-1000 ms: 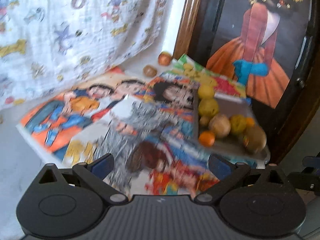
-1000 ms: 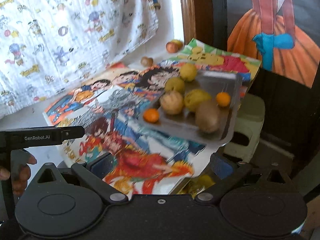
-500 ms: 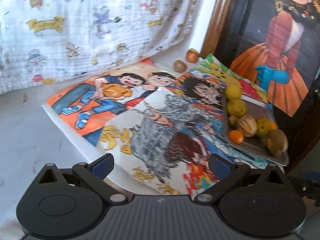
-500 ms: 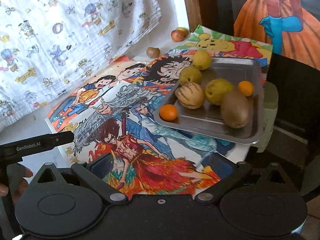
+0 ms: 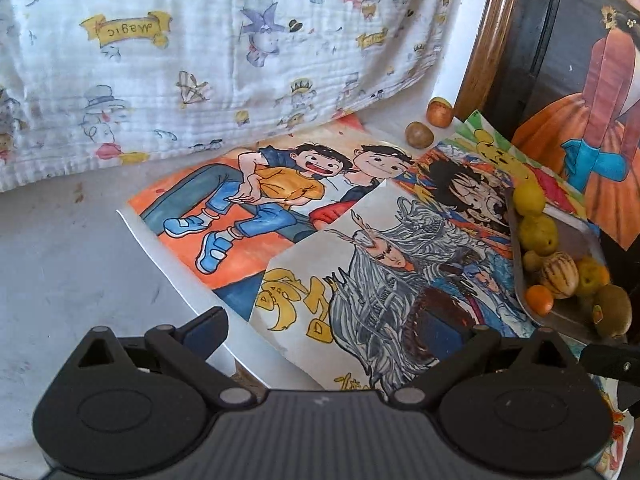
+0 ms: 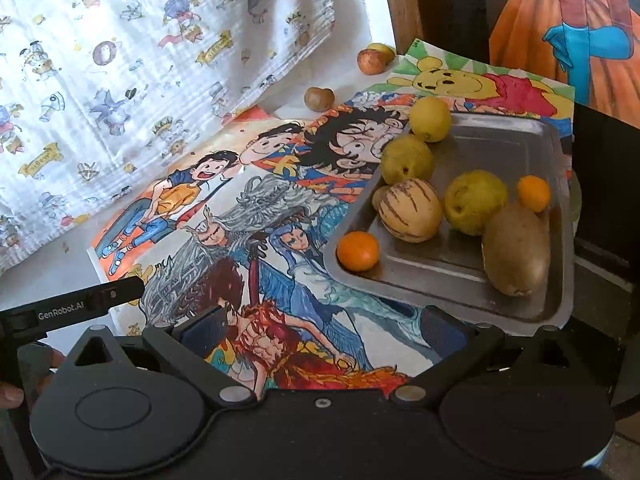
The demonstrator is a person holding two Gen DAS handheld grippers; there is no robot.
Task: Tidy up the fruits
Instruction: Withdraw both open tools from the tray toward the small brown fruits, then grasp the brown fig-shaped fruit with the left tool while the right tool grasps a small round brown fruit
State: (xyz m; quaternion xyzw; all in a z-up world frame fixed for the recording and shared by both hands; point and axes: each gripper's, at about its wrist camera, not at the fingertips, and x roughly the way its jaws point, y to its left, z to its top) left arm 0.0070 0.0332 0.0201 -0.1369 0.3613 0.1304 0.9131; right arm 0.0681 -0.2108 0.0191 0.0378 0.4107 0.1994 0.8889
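The left tool (image 5: 340, 326) is held wide open and empty above the drawings (image 5: 280, 216) spread on the worktop (image 5: 72, 264). Beyond the drawings, near the patterned cloth (image 5: 200, 60), two loose fruits are seen: a brown one (image 5: 419, 134) and, just behind it to the right, an orange-brown one (image 5: 440, 111). Both lie far ahead and to the right of this tool.

The right tool (image 6: 320, 326) is likewise spread wide with nothing gripped. The loose brown fruit (image 6: 319, 99) and the farther pair (image 6: 371, 61) lie well ahead of it, slightly left. The metal tray (image 6: 520, 136) sits ahead and to its right, close by. In it are held two small oranges, three yellow-green fruits, a striped melon and a kiwi, whose long axis runs roughly away from the camera.

The right tool is judged nearer the tray; neither is clearly nearer the loose fruits.
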